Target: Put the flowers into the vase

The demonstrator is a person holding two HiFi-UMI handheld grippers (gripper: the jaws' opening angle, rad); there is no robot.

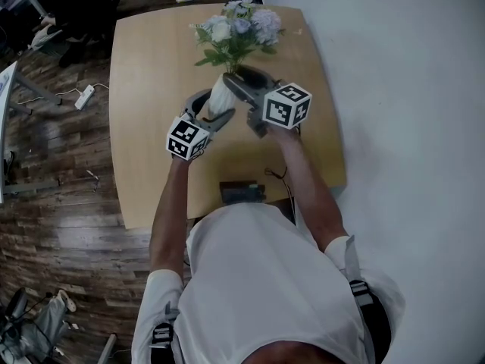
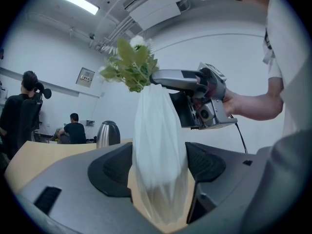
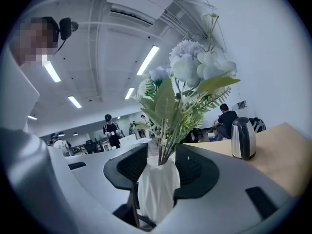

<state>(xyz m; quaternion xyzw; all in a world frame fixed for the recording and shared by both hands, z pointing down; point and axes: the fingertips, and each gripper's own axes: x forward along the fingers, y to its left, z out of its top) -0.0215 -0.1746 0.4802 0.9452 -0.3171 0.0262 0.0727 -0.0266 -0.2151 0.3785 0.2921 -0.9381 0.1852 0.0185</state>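
A white faceted vase stands on the wooden table, with a bunch of pale flowers and green leaves in its mouth. My left gripper is shut on the vase's lower body, both pads against the vase. My right gripper reaches in level at the vase's neck. In the right gripper view its jaws stand apart on either side of the green stems, just above the vase, with a gap on each side. The flowers rise above the jaws.
A steel kettle stands on the table beyond the vase. A dark flat object lies at the table's near edge. Several people sit and stand in the room behind. A power strip lies on the wooden floor at the left.
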